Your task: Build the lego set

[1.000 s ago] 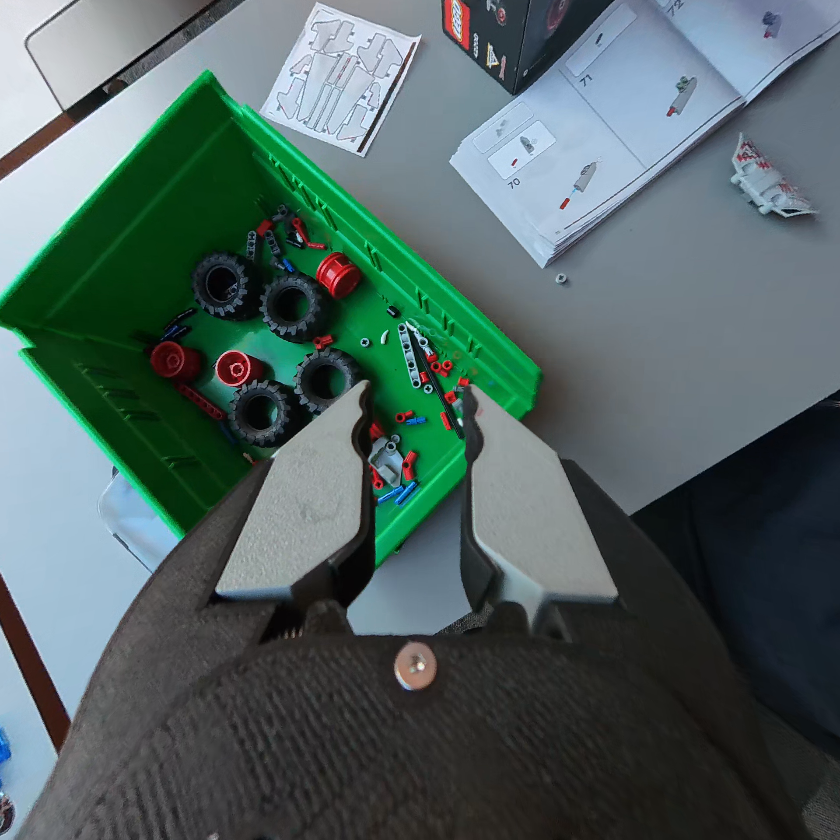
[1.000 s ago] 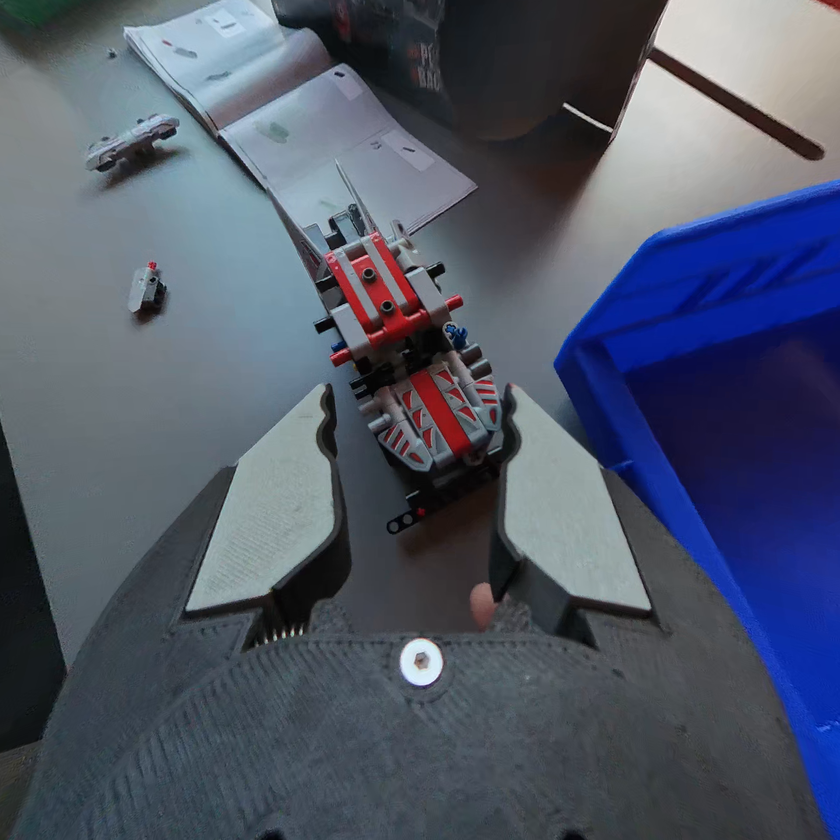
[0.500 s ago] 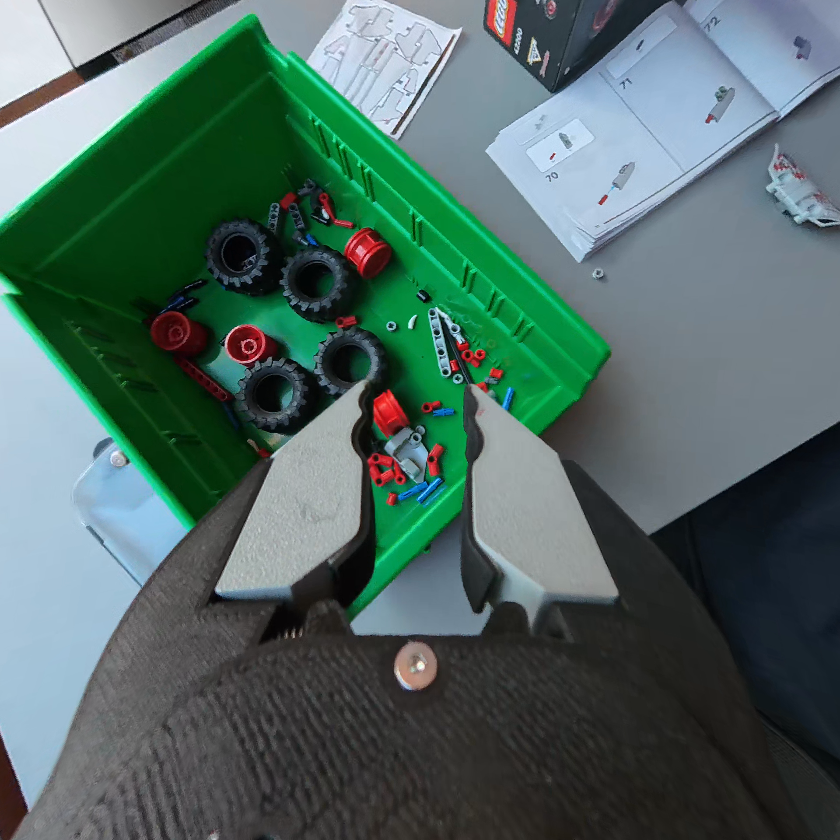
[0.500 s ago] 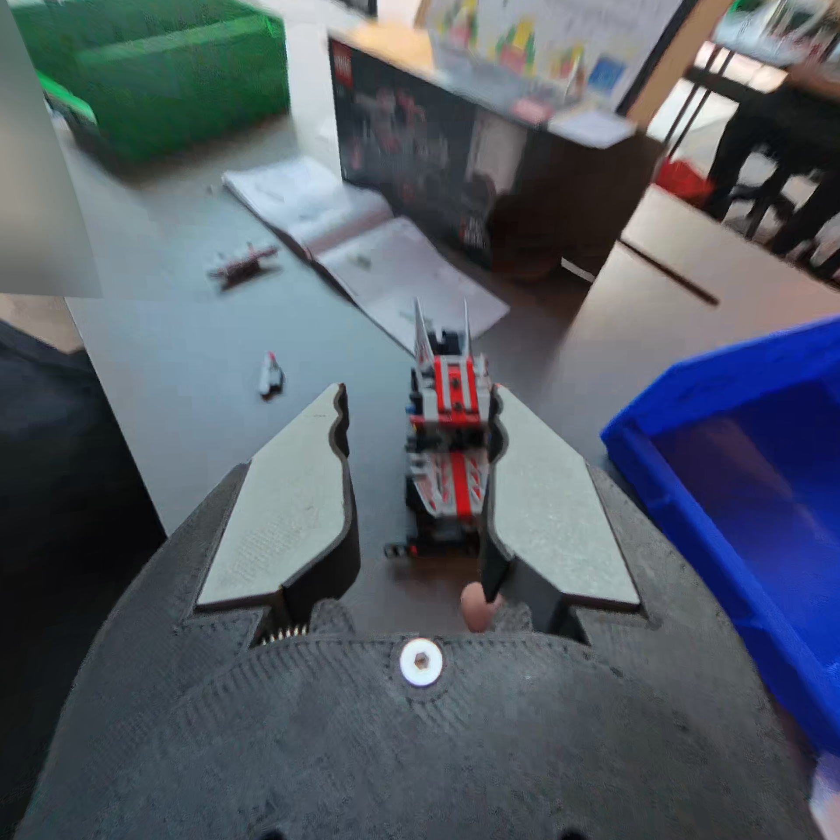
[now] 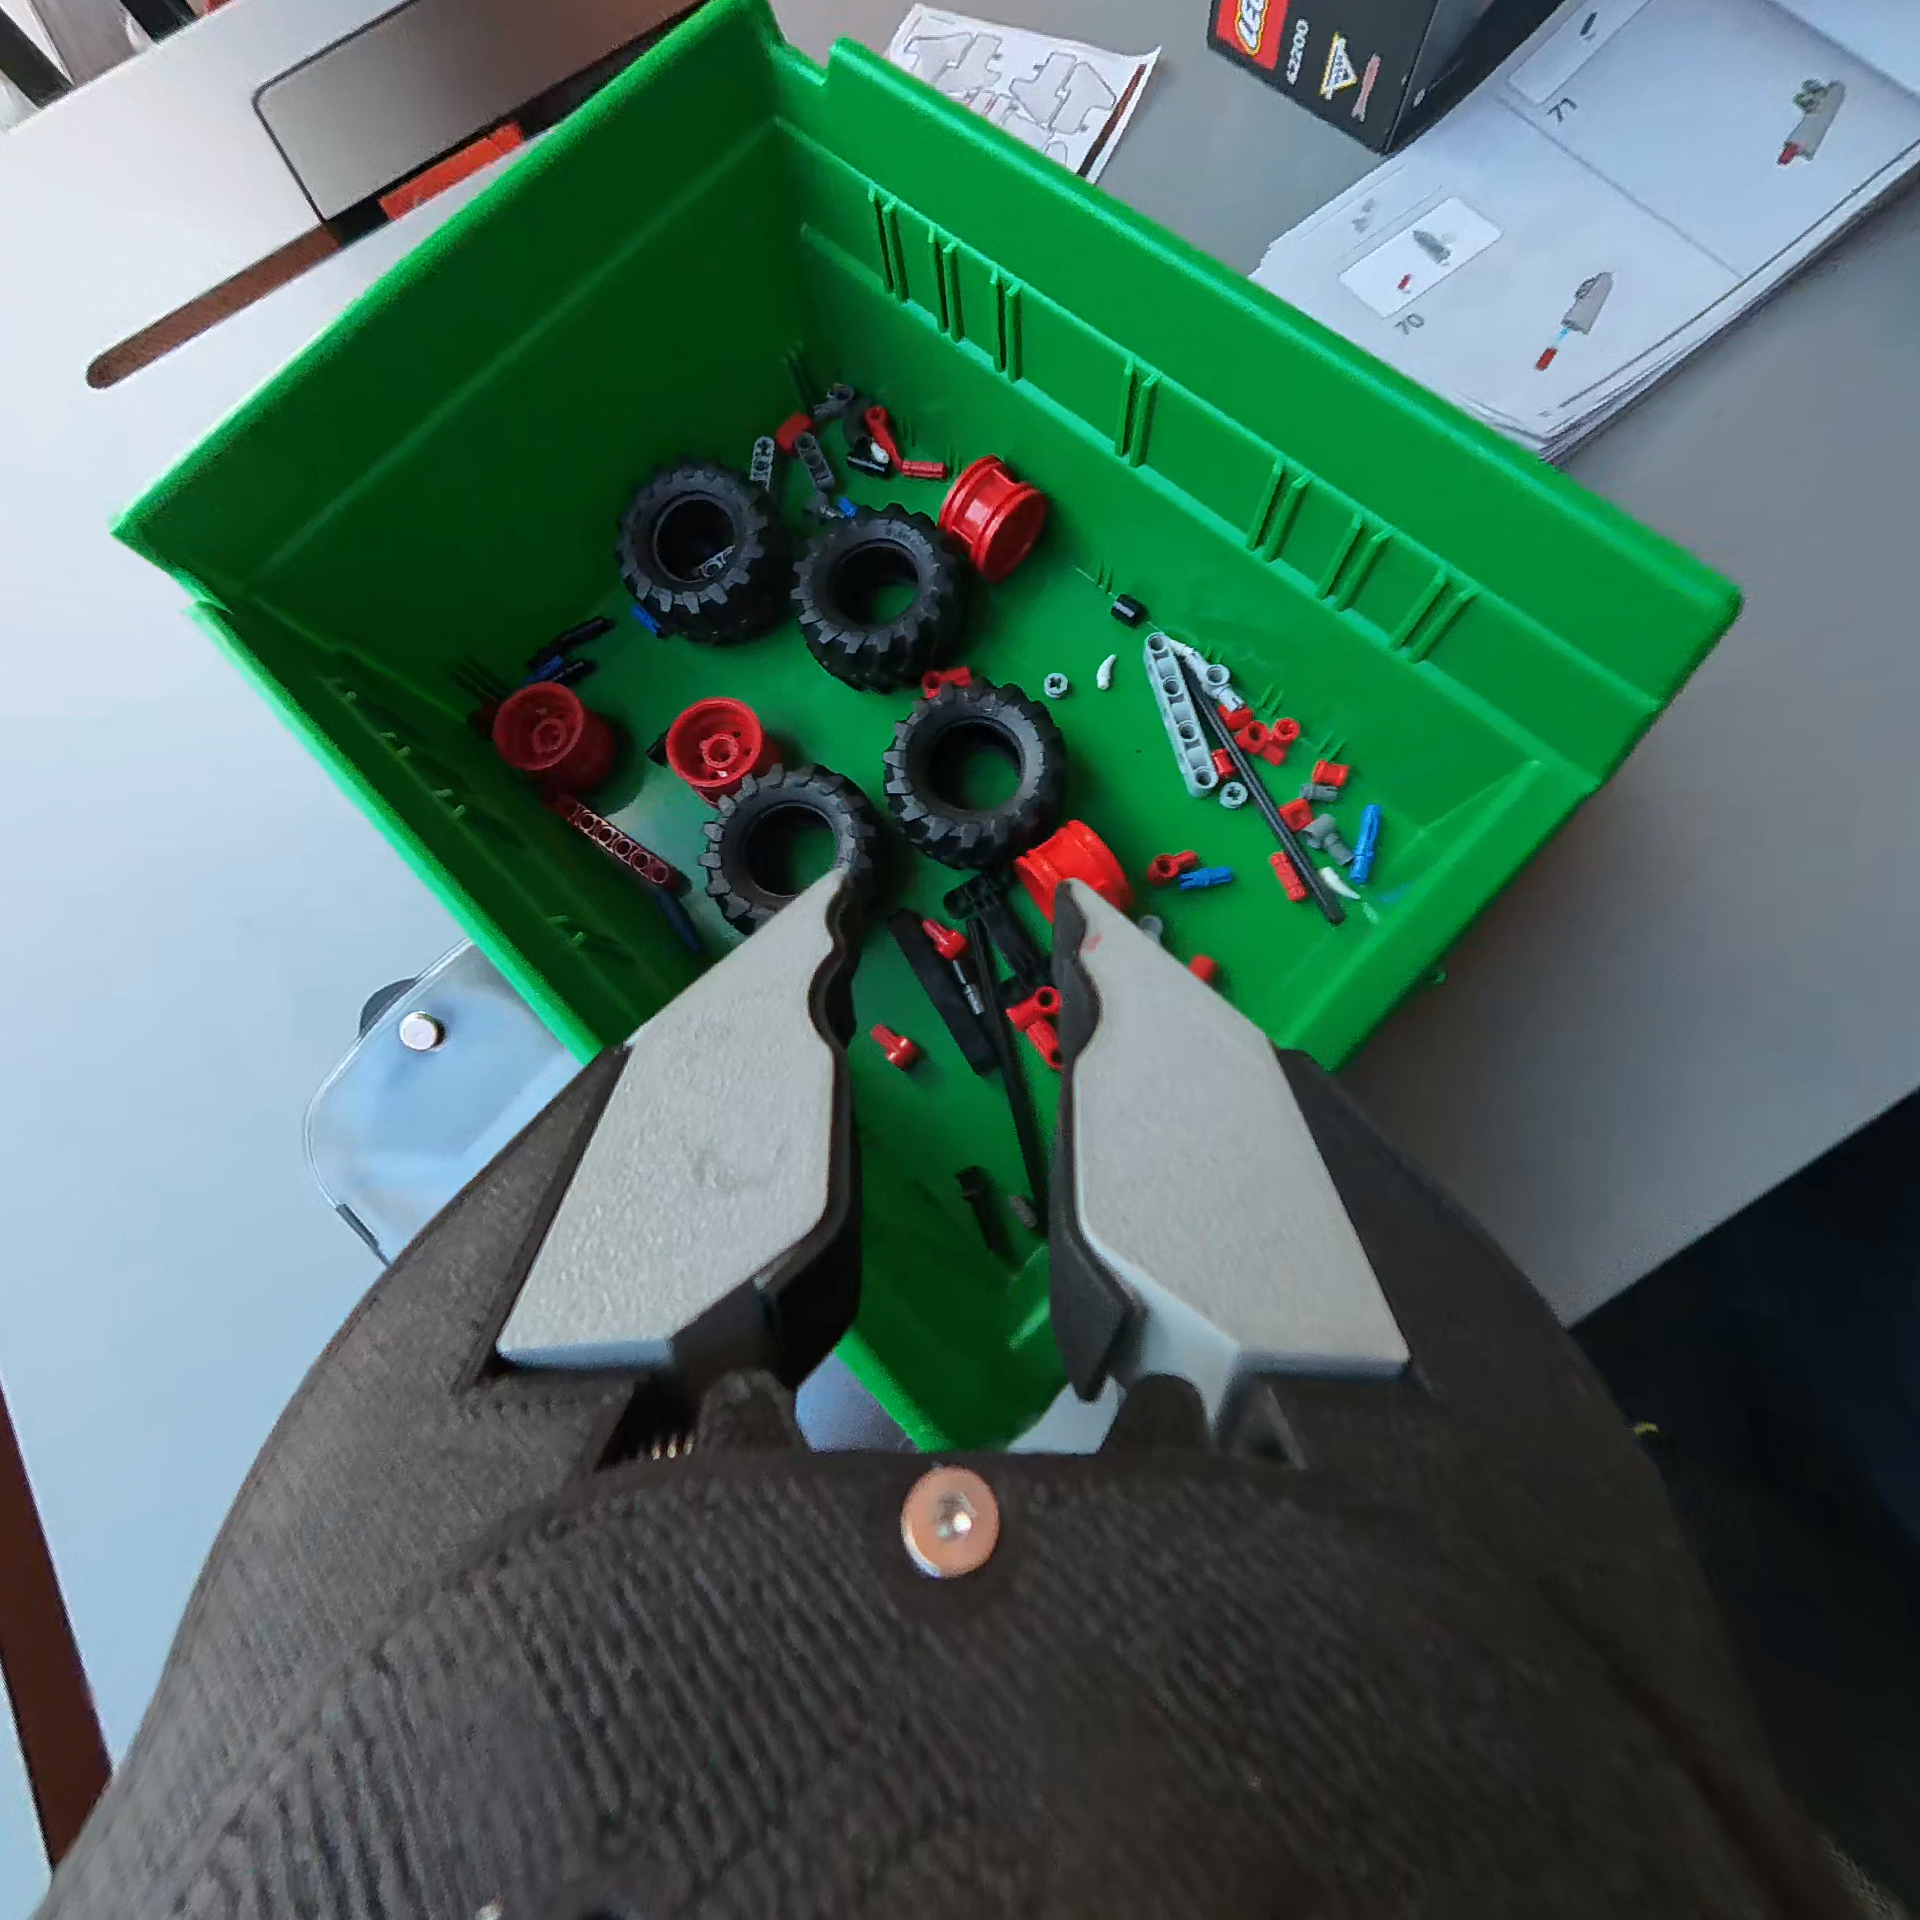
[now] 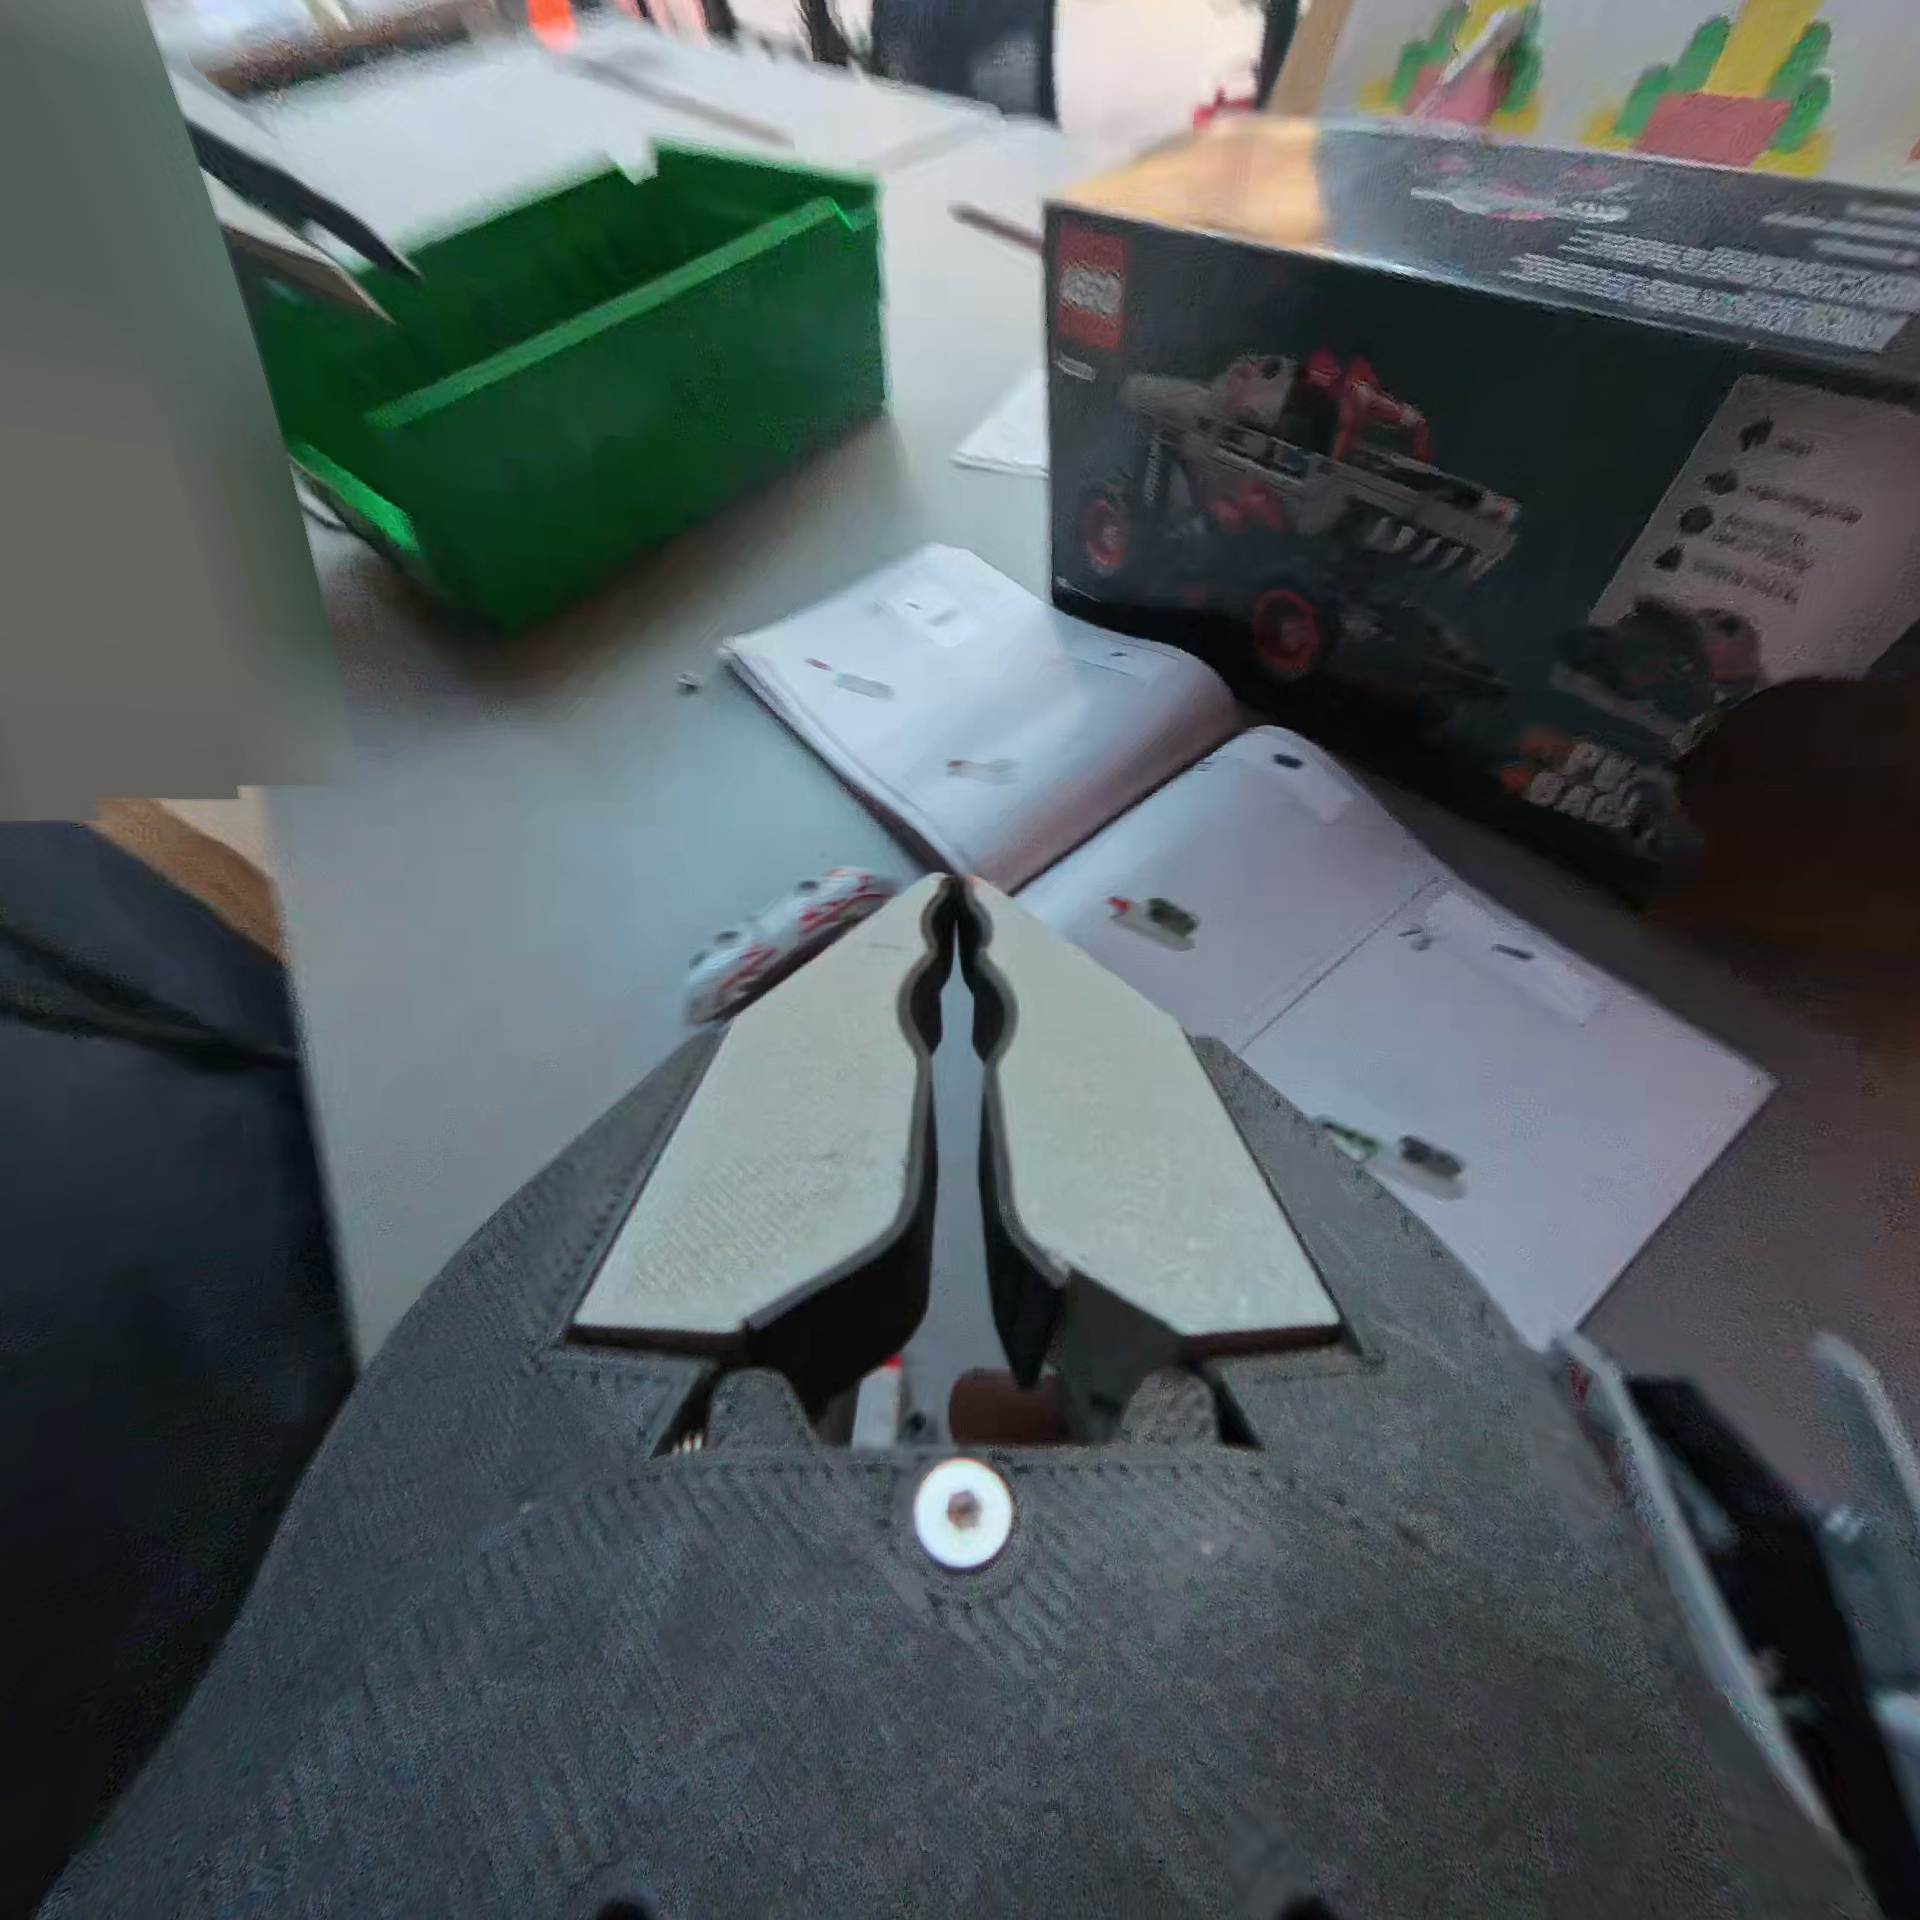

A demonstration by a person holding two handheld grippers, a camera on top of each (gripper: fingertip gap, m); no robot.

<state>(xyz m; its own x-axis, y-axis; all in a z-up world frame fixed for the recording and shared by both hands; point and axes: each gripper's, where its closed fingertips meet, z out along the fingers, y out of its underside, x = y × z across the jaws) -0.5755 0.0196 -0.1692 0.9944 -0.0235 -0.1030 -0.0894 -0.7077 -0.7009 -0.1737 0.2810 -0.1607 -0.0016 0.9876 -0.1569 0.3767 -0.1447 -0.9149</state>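
Observation:
My left gripper is open and empty, above the near end of a green bin. In the bin lie several black tyres, red wheel hubs and many small red, blue, grey and black pieces; black rods and red pins lie between my fingers. My right gripper is shut, tips touching, and I see nothing held. It hangs above the table, facing the open instruction booklet. A small white-and-red sub-assembly lies just left of its tips. The partly built model shows blurred at the lower right edge.
The dark set box stands behind the booklet, and the green bin is at the far left. In the left wrist view a sticker sheet and the box lie beyond the bin. A person's dark clothing is at the table's near edge. Across from one pair of fingers to the other is roughly 50 cm. Between my right fingertips and the partly built model there is roughly 15 cm.
My left gripper has moved closer over the bin, still open. My right gripper has shut and swung up and left off the model, which now sits at its lower right.

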